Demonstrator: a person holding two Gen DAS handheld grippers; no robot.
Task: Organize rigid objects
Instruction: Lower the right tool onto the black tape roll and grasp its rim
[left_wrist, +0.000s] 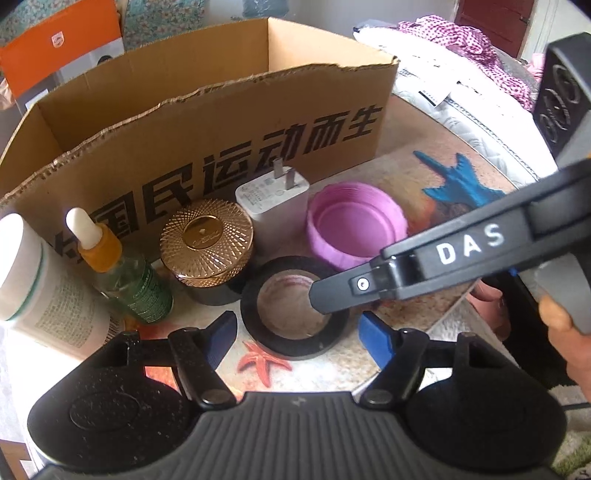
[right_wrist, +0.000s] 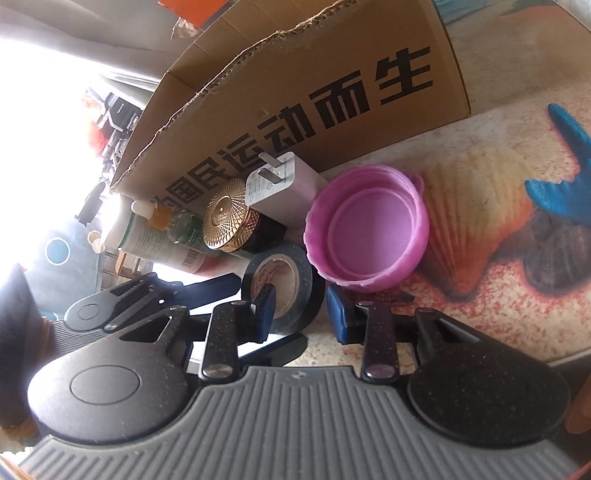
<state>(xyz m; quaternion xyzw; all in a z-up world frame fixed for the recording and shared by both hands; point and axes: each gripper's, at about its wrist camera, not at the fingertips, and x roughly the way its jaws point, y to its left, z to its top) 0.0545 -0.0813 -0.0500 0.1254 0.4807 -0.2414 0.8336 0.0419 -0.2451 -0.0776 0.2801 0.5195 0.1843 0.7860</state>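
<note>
In front of the open brown cardboard box (left_wrist: 207, 122), the right gripper (right_wrist: 301, 310) pinches the flat black tape roll's (left_wrist: 295, 306) wall, the left gripper (left_wrist: 297, 332) gapes around it untouching; likely next, lifting it boxward.

My left tool (left_wrist: 297, 332) points steeply down, its two blue fingertips (left_wrist: 375, 338) standing wide apart and pressing on nothing. My right tool (right_wrist: 301, 314) comes in from the right side and also tilts down, its fingers much narrower. My right hand (left_wrist: 565, 332) is wrapped around its grey handle.
</note>
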